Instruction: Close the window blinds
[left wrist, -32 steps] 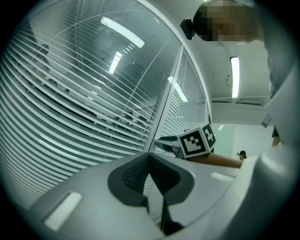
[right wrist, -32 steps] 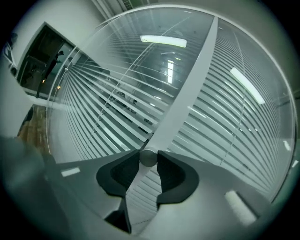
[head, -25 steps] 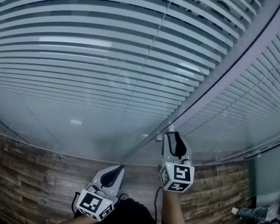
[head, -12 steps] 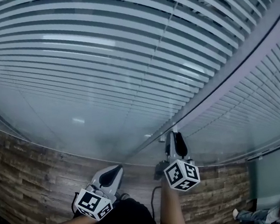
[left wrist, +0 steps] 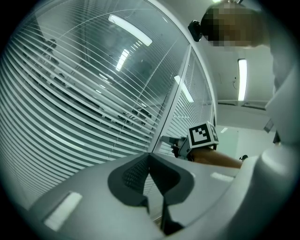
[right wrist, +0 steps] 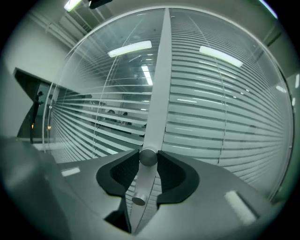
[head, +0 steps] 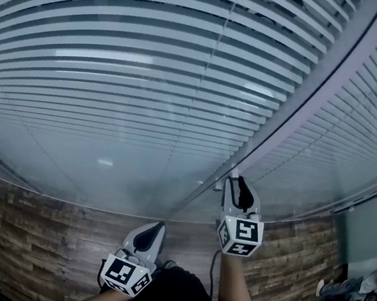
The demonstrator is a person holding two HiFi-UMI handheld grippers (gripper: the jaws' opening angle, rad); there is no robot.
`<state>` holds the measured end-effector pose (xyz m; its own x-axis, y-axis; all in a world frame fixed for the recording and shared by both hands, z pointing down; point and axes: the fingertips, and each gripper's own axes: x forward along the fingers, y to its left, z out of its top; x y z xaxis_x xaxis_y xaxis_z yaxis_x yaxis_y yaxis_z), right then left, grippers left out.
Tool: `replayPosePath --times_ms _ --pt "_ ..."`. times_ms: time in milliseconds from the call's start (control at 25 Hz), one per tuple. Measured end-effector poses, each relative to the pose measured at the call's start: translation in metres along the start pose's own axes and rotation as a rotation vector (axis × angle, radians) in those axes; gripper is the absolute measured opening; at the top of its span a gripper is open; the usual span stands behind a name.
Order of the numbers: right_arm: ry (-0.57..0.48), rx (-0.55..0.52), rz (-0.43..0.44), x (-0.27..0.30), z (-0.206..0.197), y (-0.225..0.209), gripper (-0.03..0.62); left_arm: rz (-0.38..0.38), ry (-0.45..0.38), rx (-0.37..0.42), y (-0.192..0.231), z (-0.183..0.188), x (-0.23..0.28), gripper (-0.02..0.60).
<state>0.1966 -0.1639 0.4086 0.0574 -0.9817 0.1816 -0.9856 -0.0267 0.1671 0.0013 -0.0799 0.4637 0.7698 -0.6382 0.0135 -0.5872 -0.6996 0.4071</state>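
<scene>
Slatted white blinds [head: 131, 71] hang behind glass on both sides of a grey mullion [head: 293, 113]. A small round metal knob [right wrist: 148, 157] stands out from the mullion, with a second stud [right wrist: 138, 200] below it. My right gripper [head: 237, 189] points at the mullion. Its jaws have just been closing, with the knob between them, and both pads [right wrist: 123, 173] now touch it. My left gripper [head: 151, 234] hangs lower and to the left, off the glass, with its jaws together and nothing in them. The left gripper view shows the right gripper [left wrist: 176, 143] at the mullion.
A wood-pattern wall [head: 41, 226] runs under the glass. A person's legs [head: 365, 283] show at the lower right by a pale green wall. The person's forearms fill the bottom of the head view.
The right gripper stays at the mullion's knob, and the picture round it has shifted only slightly. The left gripper has kept still.
</scene>
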Motion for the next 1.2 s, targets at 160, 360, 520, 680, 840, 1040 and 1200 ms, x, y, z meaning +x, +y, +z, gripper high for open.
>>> replayPosePath --times_ms 160,360,520,680,840,1040,1200 --pt "0.022 -0.161 -0.022 0.000 0.002 0.004 0.124 -0.004 0.000 -0.003 0.001 0.000 -0.001 0.000" --pt "0.057 -0.307 -0.022 0.000 0.000 0.008 0.125 -0.021 0.006 -0.006 -0.001 -0.001 -0.001 0.000" --pt "0.039 -0.234 -0.020 0.000 -0.004 0.011 0.127 -0.023 0.008 -0.008 0.002 -0.005 -0.002 0.000" --pt "-0.034 0.084 0.020 -0.007 -0.003 0.002 0.169 -0.037 0.010 0.009 -0.006 -0.003 -0.001 0.000" --pt "-0.049 0.258 0.042 -0.007 -0.005 -0.002 0.181 -0.042 0.013 0.005 -0.007 -0.001 0.001 0.000" --pt "-0.060 0.333 0.037 -0.006 -0.005 -0.004 0.178 -0.040 0.020 -0.007 -0.007 -0.005 -0.002 0.000" --pt "-0.068 0.348 0.018 -0.003 -0.003 -0.004 0.150 -0.031 0.021 -0.014 -0.004 -0.004 -0.006 0.000"
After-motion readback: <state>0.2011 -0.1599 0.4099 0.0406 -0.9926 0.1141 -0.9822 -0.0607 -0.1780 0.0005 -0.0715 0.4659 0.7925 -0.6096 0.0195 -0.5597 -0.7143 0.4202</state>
